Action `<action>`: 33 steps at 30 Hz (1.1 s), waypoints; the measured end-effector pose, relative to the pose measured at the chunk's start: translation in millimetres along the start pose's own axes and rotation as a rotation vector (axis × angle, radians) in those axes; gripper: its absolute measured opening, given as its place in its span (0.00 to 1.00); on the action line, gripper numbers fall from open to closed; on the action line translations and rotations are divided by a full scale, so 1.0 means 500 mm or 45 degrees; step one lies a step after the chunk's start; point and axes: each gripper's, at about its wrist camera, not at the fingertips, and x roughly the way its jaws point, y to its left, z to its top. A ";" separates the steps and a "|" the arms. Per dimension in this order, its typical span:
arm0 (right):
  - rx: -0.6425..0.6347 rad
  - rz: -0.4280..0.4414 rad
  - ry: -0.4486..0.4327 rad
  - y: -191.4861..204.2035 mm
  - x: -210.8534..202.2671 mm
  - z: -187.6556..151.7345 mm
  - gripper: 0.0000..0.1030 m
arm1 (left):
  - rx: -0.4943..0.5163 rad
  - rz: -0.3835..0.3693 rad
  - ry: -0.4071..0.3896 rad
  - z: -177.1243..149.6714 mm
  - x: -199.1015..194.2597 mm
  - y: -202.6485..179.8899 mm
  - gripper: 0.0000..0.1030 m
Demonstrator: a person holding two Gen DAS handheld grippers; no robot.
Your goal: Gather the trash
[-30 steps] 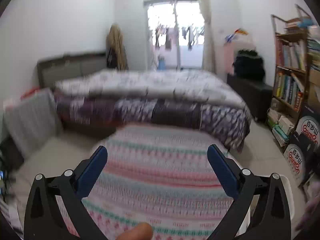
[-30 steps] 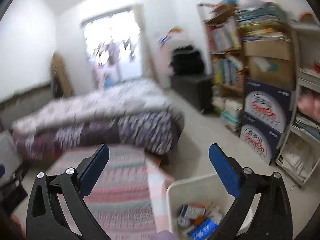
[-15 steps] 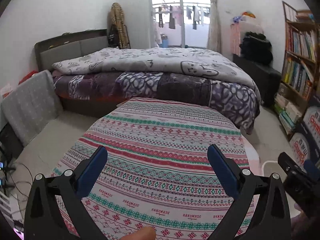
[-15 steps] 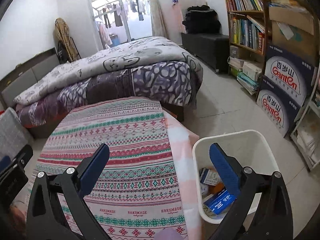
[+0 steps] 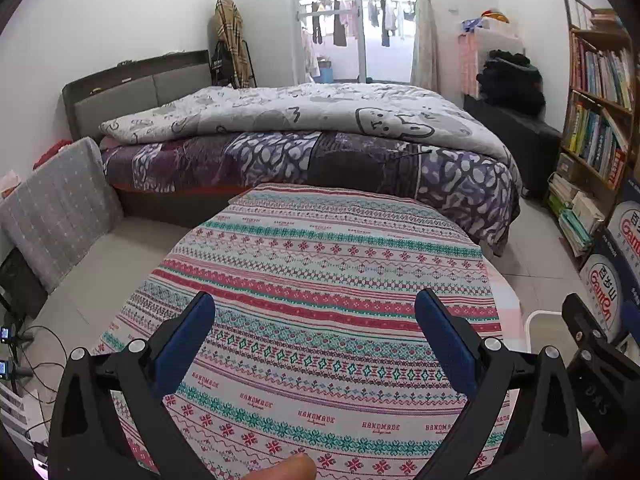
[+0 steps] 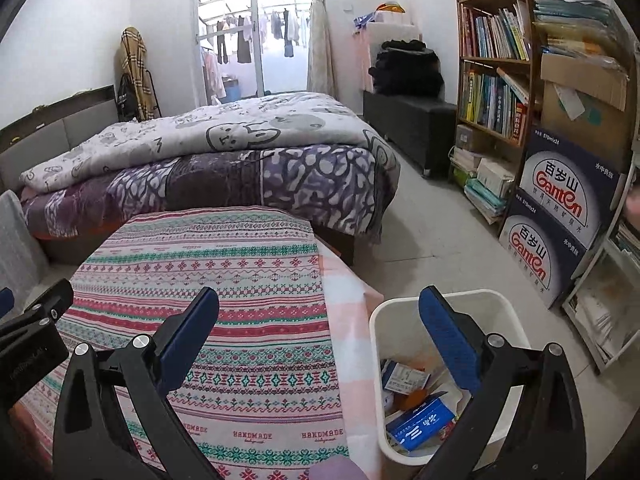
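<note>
A white trash bin (image 6: 496, 312) stands on the floor right of the table and holds a blue carton (image 6: 420, 420), a small white box (image 6: 404, 374) and other scraps. Its rim (image 5: 538, 316) shows at the right edge of the left wrist view. My right gripper (image 6: 318, 320) is open with nothing between its blue pads, its right finger over the bin. Over the patterned tablecloth (image 5: 328, 292), my left gripper (image 5: 314, 320) is open and holds nothing. No loose trash shows on the cloth.
A bed (image 5: 304, 136) with a grey quilt lies just beyond the table. A bookshelf (image 6: 496, 80) and stacked water cartons (image 6: 560, 208) line the right wall. A grey cushion (image 5: 56, 208) leans at the left, with cables (image 5: 36, 344) on the floor.
Both views have tilted downward and steadied, so more of the tablecloth and the bin's inside shows. Both grippers stay open and hold nothing.
</note>
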 end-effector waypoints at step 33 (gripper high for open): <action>0.020 0.029 0.059 -0.006 0.015 -0.009 0.93 | 0.045 0.016 0.005 -0.010 0.010 -0.007 0.93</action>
